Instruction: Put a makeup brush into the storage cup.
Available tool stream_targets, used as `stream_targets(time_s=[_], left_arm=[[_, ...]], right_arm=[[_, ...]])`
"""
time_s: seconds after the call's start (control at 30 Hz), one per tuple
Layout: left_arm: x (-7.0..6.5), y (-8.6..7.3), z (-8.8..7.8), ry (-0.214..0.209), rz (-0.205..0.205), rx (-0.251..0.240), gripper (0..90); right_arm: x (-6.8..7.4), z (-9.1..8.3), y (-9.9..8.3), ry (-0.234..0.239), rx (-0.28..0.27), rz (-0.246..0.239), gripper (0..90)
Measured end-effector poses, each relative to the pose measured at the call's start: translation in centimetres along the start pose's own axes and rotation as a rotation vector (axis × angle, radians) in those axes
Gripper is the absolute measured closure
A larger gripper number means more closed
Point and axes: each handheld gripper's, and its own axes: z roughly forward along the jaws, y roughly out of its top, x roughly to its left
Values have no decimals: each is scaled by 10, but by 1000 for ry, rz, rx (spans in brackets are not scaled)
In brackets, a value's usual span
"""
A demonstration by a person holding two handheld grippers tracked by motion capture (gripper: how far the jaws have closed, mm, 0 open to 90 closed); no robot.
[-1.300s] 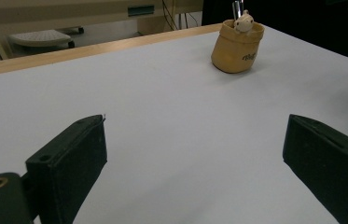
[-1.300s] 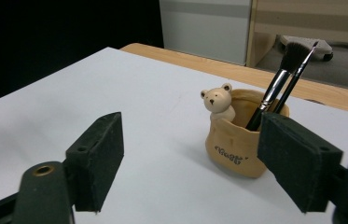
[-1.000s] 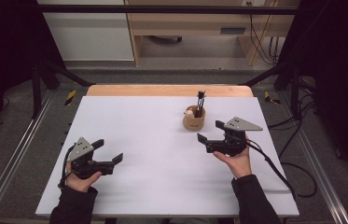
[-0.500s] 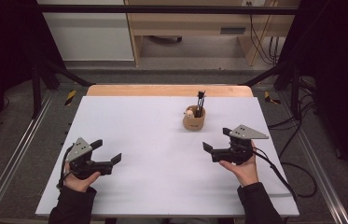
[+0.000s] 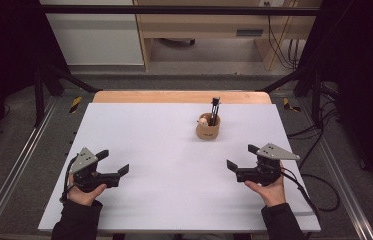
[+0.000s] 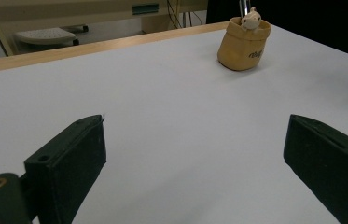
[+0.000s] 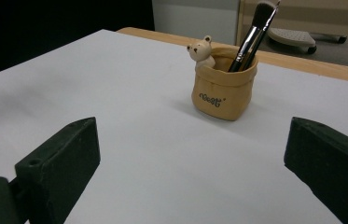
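Observation:
A tan bag-shaped holder [image 5: 207,130] with a small bear figure on its rim stands upright on the white table [image 5: 174,150], right of the middle. A black-handled brush [image 7: 251,35] leans inside it. My right gripper [image 5: 243,158] rests near the front right, open, nothing between its jaws, well short of the holder [image 7: 224,88]. At the front left my left gripper [image 5: 114,163] is open and holds nothing; the holder [image 6: 244,43] lies far off ahead of it.
A wooden strip [image 5: 181,97] runs along the table's far edge. Metal frame rails [image 5: 19,160] flank both sides. Cables [image 5: 319,185] trail off the right side. A wooden bench [image 5: 209,30] stands on the floor beyond.
My right gripper has drawn back from beside the holder toward the front right of the table, staying open. The left gripper has not moved.

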Motion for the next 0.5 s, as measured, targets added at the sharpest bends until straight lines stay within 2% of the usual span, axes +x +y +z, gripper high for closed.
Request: stream_targets(time_s=[0.5], left_arm=[[-1,-4,3,-2,17,12,52]], right_arm=[[-8,-12,-15,-32,-4,48,37]])
